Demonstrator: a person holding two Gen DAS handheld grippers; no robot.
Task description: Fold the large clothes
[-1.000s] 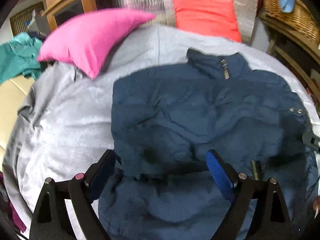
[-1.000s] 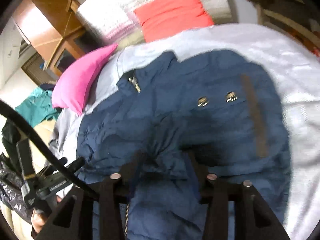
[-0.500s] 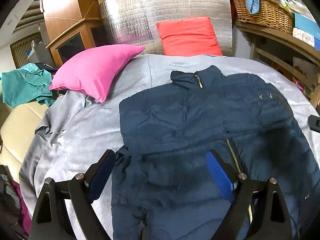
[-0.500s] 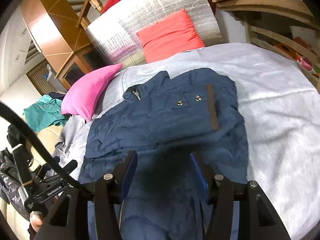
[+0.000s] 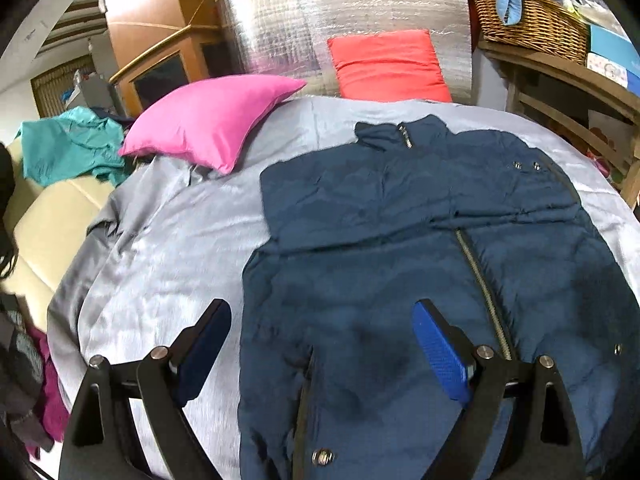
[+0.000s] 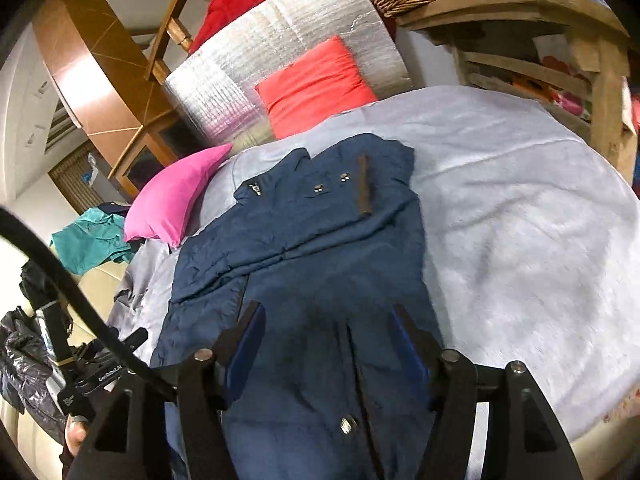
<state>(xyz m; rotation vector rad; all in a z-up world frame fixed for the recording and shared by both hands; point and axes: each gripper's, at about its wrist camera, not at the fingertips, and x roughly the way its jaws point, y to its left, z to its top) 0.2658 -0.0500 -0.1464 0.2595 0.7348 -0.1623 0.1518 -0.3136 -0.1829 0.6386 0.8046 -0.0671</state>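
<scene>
Your dark navy quilted jacket [image 5: 420, 248] lies flat on the bed's pale grey sheet [image 5: 168, 248], sleeves folded across the chest, collar toward the pink pillow [image 5: 208, 120] and red cushion [image 5: 388, 66]. Your left gripper [image 5: 322, 344] hangs above it, jaws wide and empty. Your right gripper [image 6: 324, 344] has jaws opening, nothing pinched between them.

- Pink pillow [image 5: 208, 118] at 10 o'clock on grey bedsheet [image 5: 168, 248].
- Red cushion [image 5: 390, 66] at 12 o'clock.
- Wicker basket [image 5: 532, 20] at 1 o'clock.
- Teal garment [image 5: 70, 148] at 9 o'clock.
</scene>
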